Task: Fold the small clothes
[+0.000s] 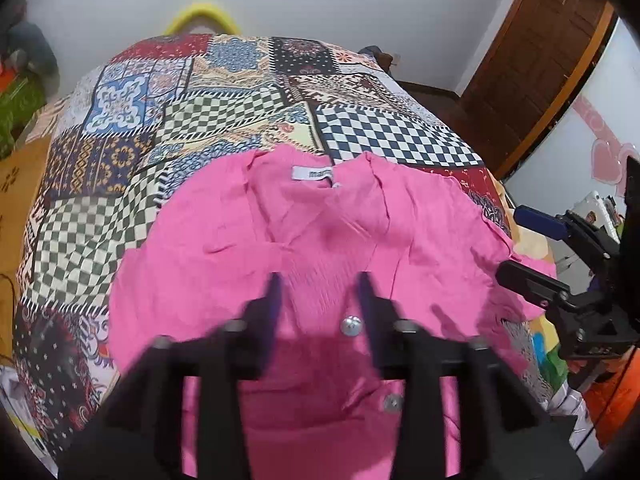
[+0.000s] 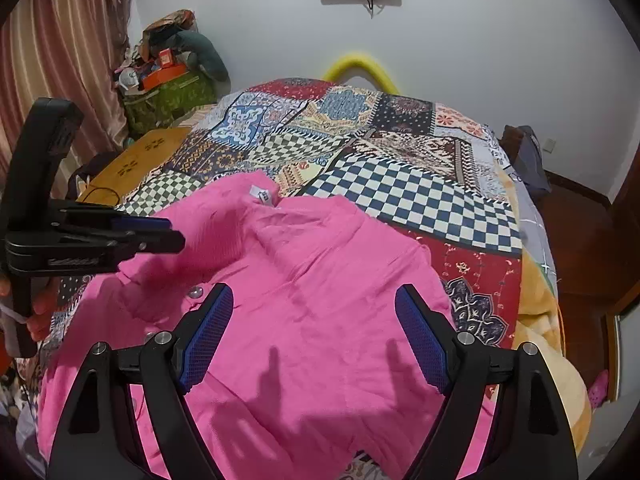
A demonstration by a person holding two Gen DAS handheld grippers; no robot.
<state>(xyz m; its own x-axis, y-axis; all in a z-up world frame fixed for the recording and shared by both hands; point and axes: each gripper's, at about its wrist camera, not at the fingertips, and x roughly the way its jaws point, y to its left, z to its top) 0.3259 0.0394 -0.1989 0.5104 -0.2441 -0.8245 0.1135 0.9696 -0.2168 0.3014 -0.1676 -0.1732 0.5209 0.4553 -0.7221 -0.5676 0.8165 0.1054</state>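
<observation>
Soft even indoor light; strong fisheye bending, dark corners; left view motion-blurred, right view sharp.

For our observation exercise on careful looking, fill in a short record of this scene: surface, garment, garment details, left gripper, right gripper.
surface: patchwork bedspread
garment: pink shirt, spread flat, front up
garment details: white neck label; silver buttons
left gripper: jaws apart above the shirt, nothing between them
right gripper: wide open over the shirt, holding nothing
</observation>
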